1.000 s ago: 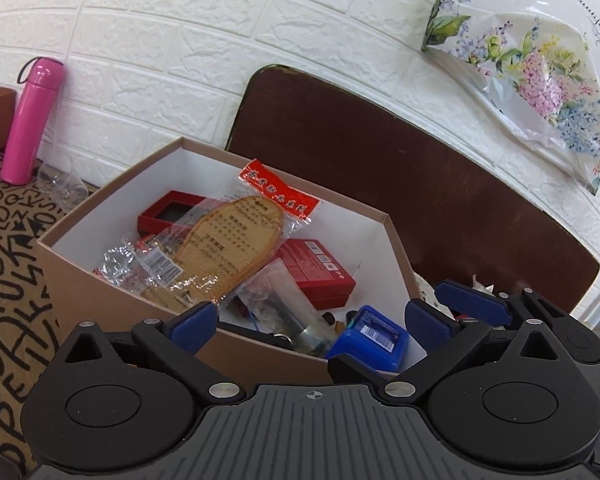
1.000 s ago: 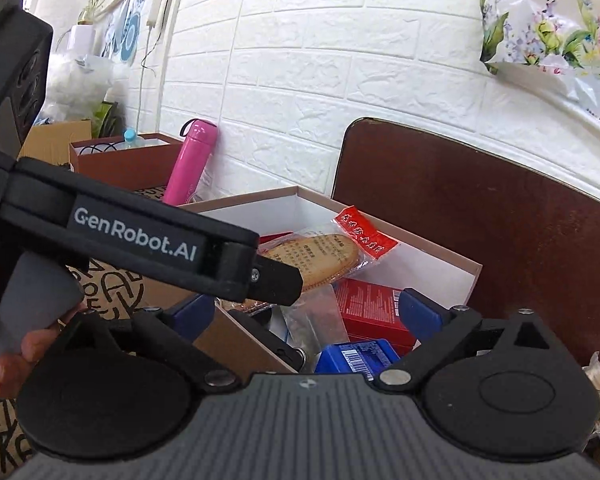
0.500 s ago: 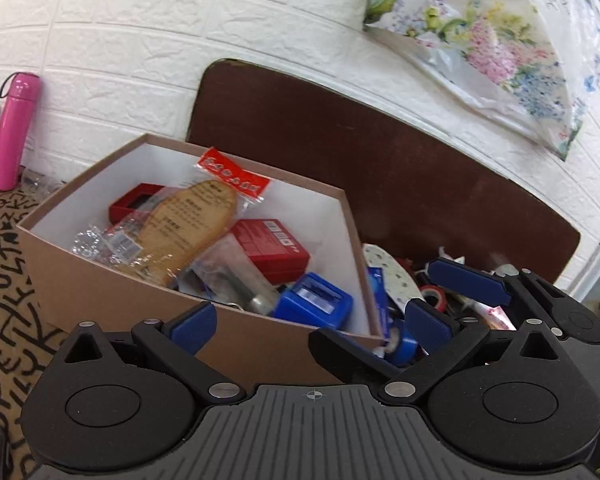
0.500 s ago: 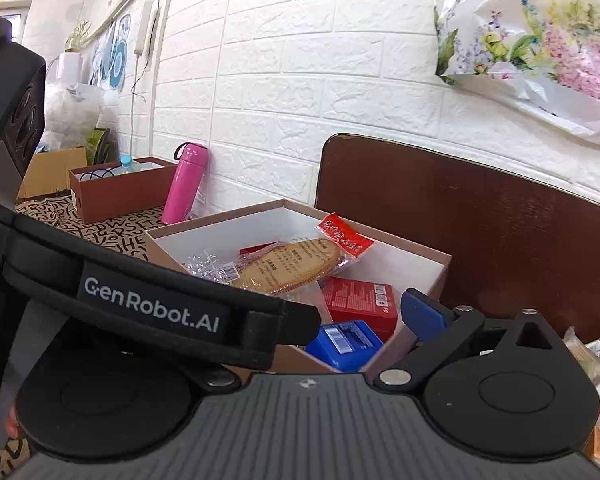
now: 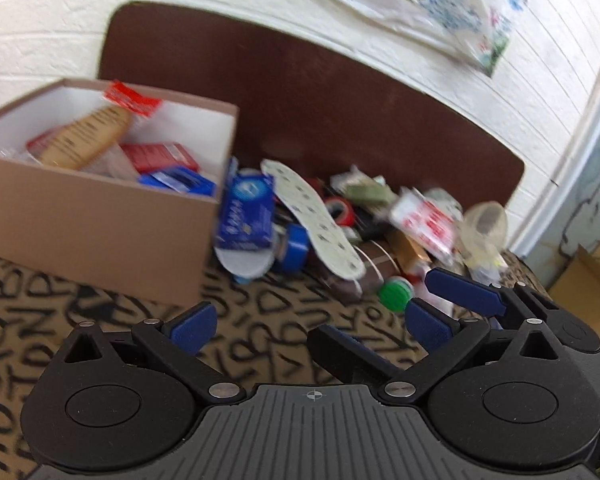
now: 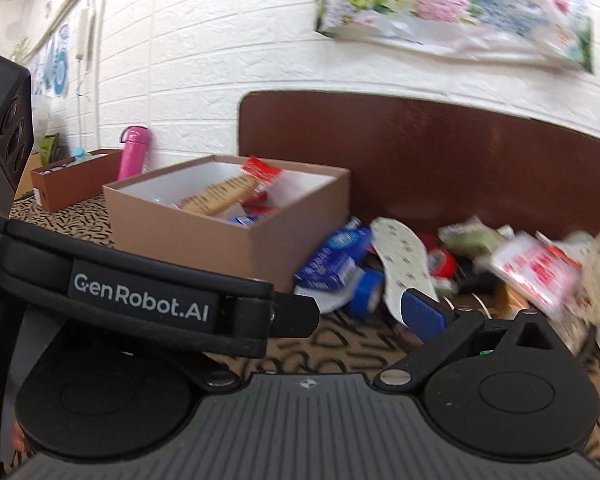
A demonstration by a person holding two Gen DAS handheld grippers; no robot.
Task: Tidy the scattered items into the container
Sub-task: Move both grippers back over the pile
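Observation:
A brown cardboard box (image 5: 100, 224) with white inside stands at the left and holds an insole pack (image 5: 88, 140), red boxes and a blue box. It also shows in the right wrist view (image 6: 204, 244). Scattered items lie right of it: a blue carton (image 5: 246, 212), a white dotted insole (image 5: 316, 220), blue tape (image 5: 294, 246), red tape (image 5: 340, 212), a green cap (image 5: 396, 294), a red-and-white packet (image 5: 424, 216). My left gripper (image 5: 312, 326) is open and empty above the cloth. My right gripper (image 6: 300, 316) has its left finger hidden by the left gripper's body; nothing shows between its fingers.
A brown chair back (image 5: 340, 92) stands behind the pile. A flowered plastic bag (image 6: 440, 12) hangs on the white brick wall. A pink bottle (image 6: 134, 152) and a second brown box (image 6: 72, 180) stand at the far left. The cloth (image 5: 260, 312) is letter-patterned.
Both grippers have swung right and back from the box. The box has slid to the left of view and the scattered pile has come into sight.

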